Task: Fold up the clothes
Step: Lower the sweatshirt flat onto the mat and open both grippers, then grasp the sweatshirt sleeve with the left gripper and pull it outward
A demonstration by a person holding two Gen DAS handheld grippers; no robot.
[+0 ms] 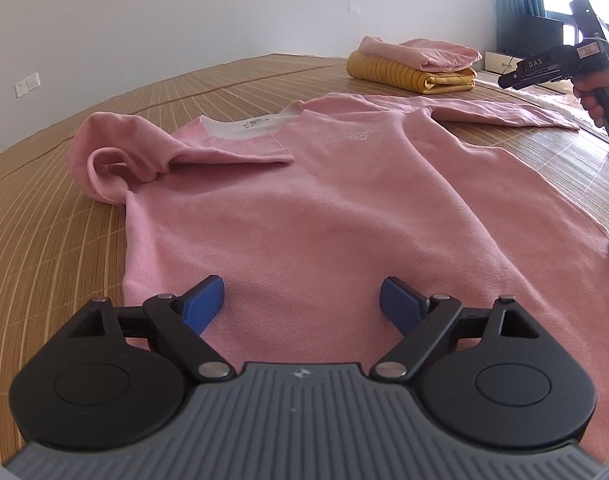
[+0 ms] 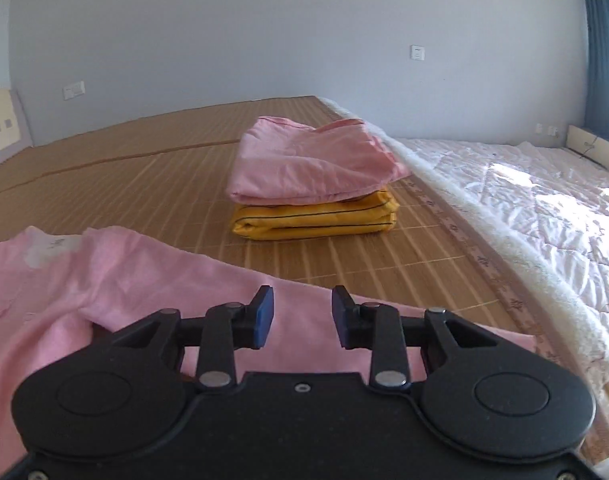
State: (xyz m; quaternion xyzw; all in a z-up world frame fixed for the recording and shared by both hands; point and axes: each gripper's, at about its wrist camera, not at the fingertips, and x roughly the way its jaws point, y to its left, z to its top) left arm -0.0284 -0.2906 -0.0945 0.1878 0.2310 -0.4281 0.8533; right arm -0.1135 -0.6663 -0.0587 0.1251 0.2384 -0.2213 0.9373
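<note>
The pink sweatshirt [image 1: 324, 208] lies face up on the bamboo mat [image 1: 64, 240] that covers the bed, its hem toward the near edge and its white-lined collar toward the far side. Its left sleeve [image 1: 144, 152] is already turned inward across the chest, a little bunched at the shoulder, while the right sleeve [image 1: 504, 114] stretches out flat toward the far right. Beyond it, on the far part of the mat, a folded pink garment [image 2: 304, 168] sits on top of a folded yellow striped one [image 2: 316, 220].

The left tongs [image 1: 302, 300] hover over the near hem, spread wide and holding nothing. The right tongs [image 2: 302, 316] hang just above the outstretched sleeve, their blue pads parted with only air between them; in the left wrist view the person's hand [image 1: 592, 100] carries that tool at the far right, clear of the cloth.

Judging by one sleeve in and one out, the sleeve-folding stage looks to be in hand. The next move would call for the right tongs to drop onto the sleeve near its cuff, pinch a single layer, and carry it left across the chest to meet the other sleeve. The fleece looks soft and limp, so a shallow pinch may slip, and dragging could pull the body askew.
</note>
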